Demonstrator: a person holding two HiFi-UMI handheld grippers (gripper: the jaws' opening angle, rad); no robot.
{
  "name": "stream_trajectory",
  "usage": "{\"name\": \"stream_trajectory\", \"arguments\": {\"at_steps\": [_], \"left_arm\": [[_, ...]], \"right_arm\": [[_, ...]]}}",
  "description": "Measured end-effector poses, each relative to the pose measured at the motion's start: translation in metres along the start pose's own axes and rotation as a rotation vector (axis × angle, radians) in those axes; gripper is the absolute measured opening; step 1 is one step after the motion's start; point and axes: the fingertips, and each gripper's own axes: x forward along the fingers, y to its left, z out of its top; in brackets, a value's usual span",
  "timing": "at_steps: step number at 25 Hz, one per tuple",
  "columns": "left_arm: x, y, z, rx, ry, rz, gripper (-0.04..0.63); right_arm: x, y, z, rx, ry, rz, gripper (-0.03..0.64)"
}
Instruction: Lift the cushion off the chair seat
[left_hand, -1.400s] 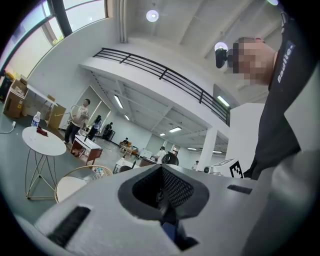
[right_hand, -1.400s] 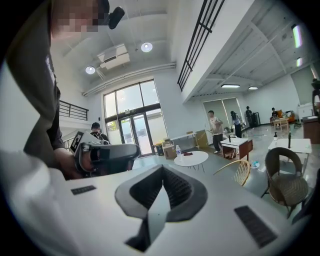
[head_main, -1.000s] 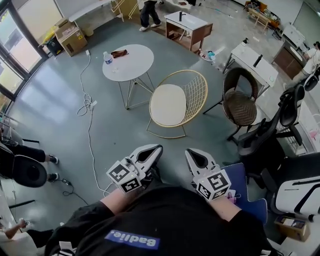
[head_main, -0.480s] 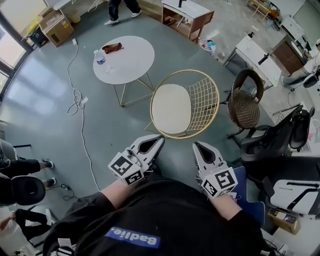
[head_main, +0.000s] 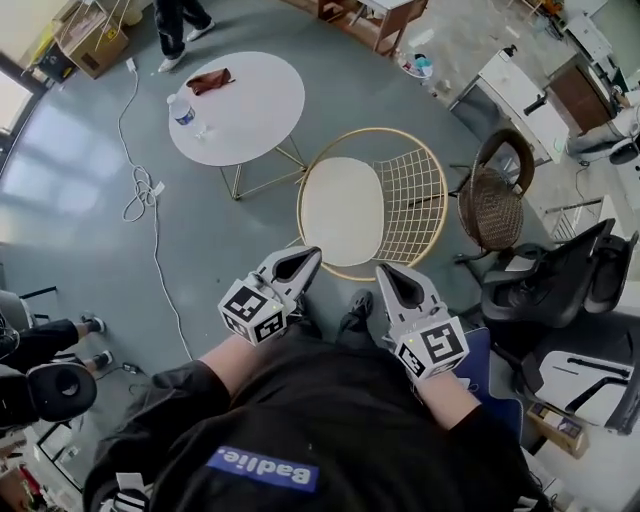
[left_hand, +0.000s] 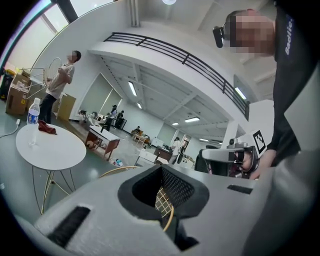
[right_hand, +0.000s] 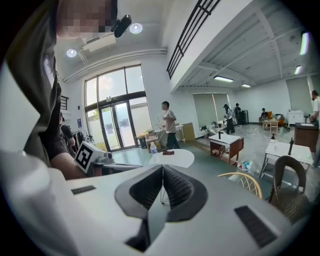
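Nothing is done yet: the cushion lies on the seat of the chair. Our left tool and right tool, both pressed together and empty, hover near the chair.

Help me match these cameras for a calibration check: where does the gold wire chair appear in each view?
Head view: the gold wire chair sits in the centre, lower right of the table.
Left gripper view: low centre, mesh and rim showing past the jaws.
Right gripper view: lower right, only part of its rim and mesh.
Shared landmark: the round white table, in all three.
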Motion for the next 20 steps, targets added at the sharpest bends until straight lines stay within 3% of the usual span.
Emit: {"name": "stream_trajectory", "arguments": {"at_steps": [6, 10, 18, 20], "left_arm": [[0.028, 0.044, -0.045, -0.039, 0.066, 0.127, 0.015], [0.044, 0.077, -0.083, -0.115, 0.078, 0.2, 0.017], [0.067, 0.153, -0.169, -0.19, 0.145, 0.307, 0.022], [0.071, 0.171, -0.19, -0.211, 0.172, 0.325, 0.093]], "right_arm": [[0.024, -0.024, -0.025, -0.012, 0.07, 0.085, 0.028], [0.038, -0.04, -0.044, -0.025, 0.116, 0.143, 0.028], [0.068, -0.069, -0.087, -0.014, 0.189, 0.179, 0.028], [0.075, -0.072, -0.096, -0.009, 0.202, 0.183, 0.028]]}}
